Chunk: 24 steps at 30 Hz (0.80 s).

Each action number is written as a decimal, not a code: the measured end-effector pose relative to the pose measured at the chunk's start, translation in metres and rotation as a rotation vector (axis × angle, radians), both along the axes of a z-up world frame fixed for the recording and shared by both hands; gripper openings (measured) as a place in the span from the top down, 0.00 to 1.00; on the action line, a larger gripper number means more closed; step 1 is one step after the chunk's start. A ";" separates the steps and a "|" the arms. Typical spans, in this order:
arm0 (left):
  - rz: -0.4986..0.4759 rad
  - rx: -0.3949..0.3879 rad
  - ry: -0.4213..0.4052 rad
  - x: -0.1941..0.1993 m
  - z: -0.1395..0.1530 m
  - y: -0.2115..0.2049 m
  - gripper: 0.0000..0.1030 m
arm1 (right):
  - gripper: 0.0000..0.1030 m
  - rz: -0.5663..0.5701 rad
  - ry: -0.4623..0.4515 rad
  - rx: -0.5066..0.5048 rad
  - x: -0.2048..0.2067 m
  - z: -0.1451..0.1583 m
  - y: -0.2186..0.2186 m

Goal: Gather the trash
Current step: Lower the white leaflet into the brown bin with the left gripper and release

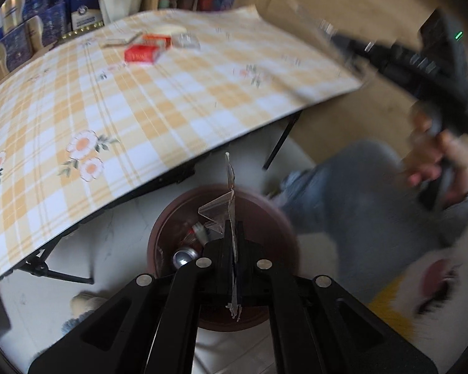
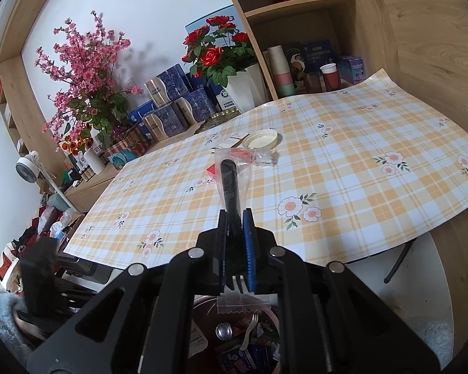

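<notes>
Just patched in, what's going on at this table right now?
A person is clearing trash into a brown bin beside the table. The left claw is shut on a clear plastic scrap above the bin. The right claw grips a bagged black fork. A red box and a lid remain on the table.

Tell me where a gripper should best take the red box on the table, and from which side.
Probably across the narrow sides of the red box, coming down from above: it lies flat on the table, with another box and clear wrapper close behind it, so the near end looks freest.
</notes>
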<state>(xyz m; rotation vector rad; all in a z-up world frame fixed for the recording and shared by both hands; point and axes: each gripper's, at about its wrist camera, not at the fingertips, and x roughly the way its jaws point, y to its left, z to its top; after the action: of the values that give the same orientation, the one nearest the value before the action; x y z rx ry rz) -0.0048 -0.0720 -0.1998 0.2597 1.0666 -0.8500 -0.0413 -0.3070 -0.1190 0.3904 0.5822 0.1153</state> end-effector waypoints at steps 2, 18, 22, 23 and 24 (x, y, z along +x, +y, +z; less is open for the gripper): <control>0.005 0.028 0.004 0.006 -0.014 -0.007 0.99 | 0.87 -0.004 0.002 0.001 -0.001 0.000 -0.002; 0.233 -0.097 -0.133 0.020 0.000 0.027 0.16 | 0.87 0.080 0.064 0.021 -0.002 -0.024 0.009; 0.388 -0.152 -0.236 0.012 0.027 0.068 0.08 | 0.87 0.210 0.090 0.033 0.003 -0.035 0.037; 0.411 -0.162 -0.257 0.010 0.033 0.076 0.07 | 0.87 0.241 0.099 0.029 0.004 -0.037 0.045; 0.431 -0.172 -0.278 0.006 0.038 0.083 0.07 | 0.87 0.276 0.114 0.026 0.005 -0.041 0.054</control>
<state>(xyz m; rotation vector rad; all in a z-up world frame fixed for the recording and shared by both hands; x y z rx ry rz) 0.0016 0.0113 -0.1618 -0.0016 0.7450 -0.4946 -0.0360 -0.2529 -0.1596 0.3418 0.7459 0.3673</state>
